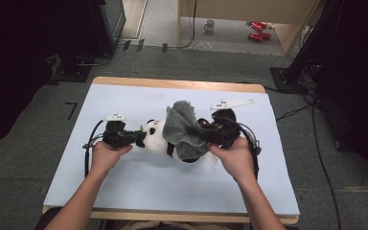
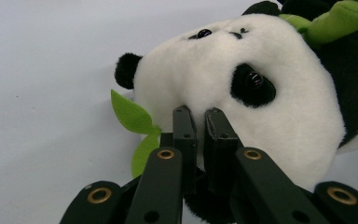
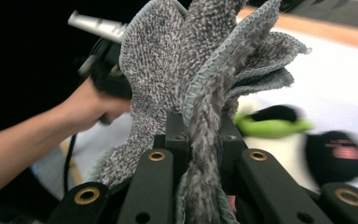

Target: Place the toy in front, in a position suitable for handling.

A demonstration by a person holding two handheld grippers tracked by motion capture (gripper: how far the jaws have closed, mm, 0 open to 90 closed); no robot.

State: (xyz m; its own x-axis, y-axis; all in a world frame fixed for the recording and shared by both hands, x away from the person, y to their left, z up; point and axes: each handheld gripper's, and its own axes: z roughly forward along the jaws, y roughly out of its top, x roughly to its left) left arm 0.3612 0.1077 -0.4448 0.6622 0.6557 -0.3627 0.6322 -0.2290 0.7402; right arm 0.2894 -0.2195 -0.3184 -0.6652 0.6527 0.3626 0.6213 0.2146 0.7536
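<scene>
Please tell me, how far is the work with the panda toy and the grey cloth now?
Done: the left gripper is shut on the panda toy, pinning it on the white table cover. The right gripper is shut on the grey cloth.
In hand: the cloth is bunched and raised over the panda's body.
Left: probably wiping or covering the toy; the cloth does not yet lie flat on it.

Your high view sits above your side of the table (image 1: 124, 201), facing forward and down, far enough to take in the whole top and the floor beyond. Your left gripper view looks along its jaws from very close at the panda toy (image 2: 242, 84). Your right gripper view looks along its jaws into the grey cloth (image 3: 191, 70), close up. All three share the panda.
</scene>
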